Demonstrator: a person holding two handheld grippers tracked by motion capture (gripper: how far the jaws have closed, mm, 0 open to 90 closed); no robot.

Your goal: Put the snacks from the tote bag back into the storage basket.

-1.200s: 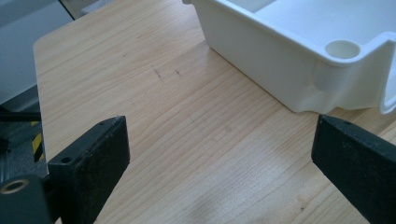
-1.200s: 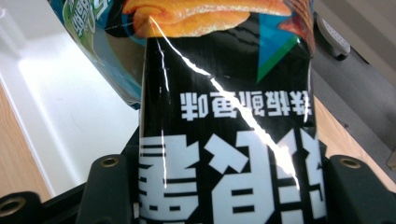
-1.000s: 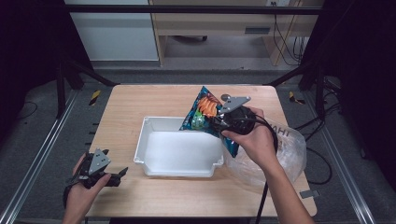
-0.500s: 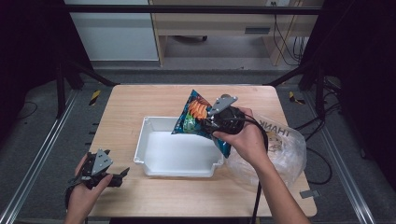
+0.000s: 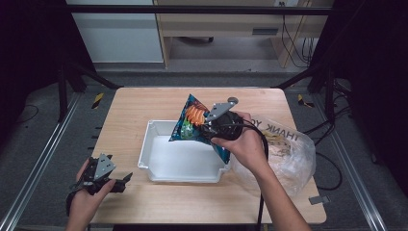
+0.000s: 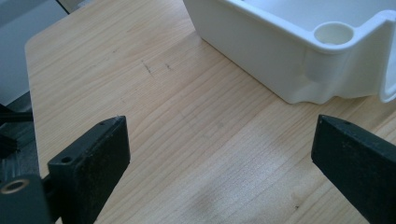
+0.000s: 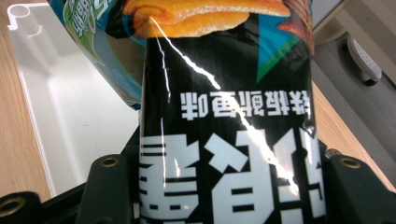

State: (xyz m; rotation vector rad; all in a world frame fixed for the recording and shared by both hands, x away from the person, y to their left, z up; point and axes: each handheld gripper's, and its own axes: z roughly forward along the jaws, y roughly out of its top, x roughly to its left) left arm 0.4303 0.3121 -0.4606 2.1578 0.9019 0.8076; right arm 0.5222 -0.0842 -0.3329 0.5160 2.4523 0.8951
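Note:
A blue and black snack bag (image 5: 192,120) with orange print hangs tilted over the far right part of the white tray (image 5: 149,150). My right gripper (image 5: 217,126) is shut on it. In the right gripper view the bag (image 7: 224,107) sits squeezed between the two jaws, with the tray (image 7: 28,93) below at the left. My left gripper (image 5: 122,179) rests at the table's near left corner, held in a hand, jaws pointing toward the tray. In the left gripper view its jaws stand wide apart over bare wood, and the tray's corner (image 6: 327,56) lies ahead.
A clear plastic shopping bag (image 5: 284,149) with print on it lies crumpled at the table's right side, under my right forearm. The wooden table (image 5: 144,106) has bare wood left of and beyond the tray. Dark frame posts stand at both sides.
My right gripper has carried the snack bag leftward, further over the tray. The left hand has shifted a little toward the table's near edge.

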